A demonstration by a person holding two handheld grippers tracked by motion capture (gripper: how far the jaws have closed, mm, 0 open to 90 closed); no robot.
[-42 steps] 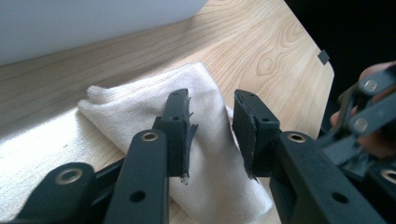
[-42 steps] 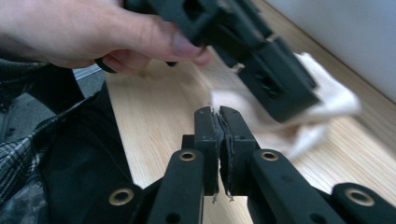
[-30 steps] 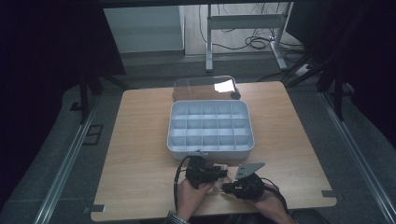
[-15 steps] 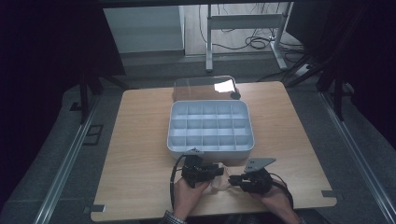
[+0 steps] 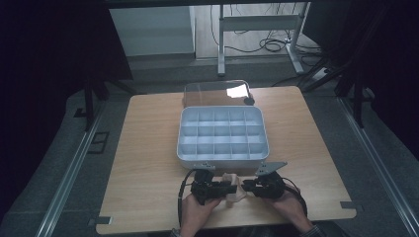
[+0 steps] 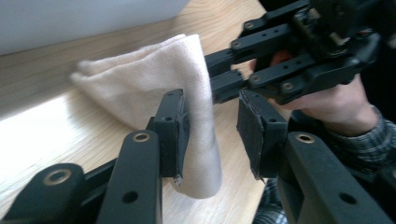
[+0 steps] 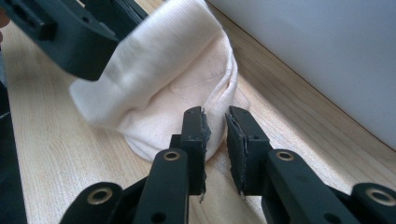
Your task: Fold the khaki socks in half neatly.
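A folded cream cloth (image 5: 233, 186) lay on the wooden table (image 5: 148, 163), near the person's edge and just in front of the pale blue compartment box (image 5: 222, 134). It sat between the 2 grippers, which faced each other across it.

The left gripper (image 5: 228, 188) had its jaws partly apart. In the left gripper view, 1 pad (image 6: 180, 133) rested against a raised fold of the cloth (image 6: 187, 93), while the other pad (image 6: 254, 133) stood clear of the fabric, so the cloth was between the jaws without being pinched.

The right gripper (image 5: 247, 185) had just been opening its jaws, which were a narrow gap apart. In the right gripper view, the tips (image 7: 215, 128) sat at the low edge of the cloth (image 7: 163, 79), and nothing lay in the gap between them. Whether the pads touched the fabric could not be told.

Behind the box, its clear lid (image 5: 217, 92) lay open on the far side of the table. The person's hands held both grippers from the near edge.
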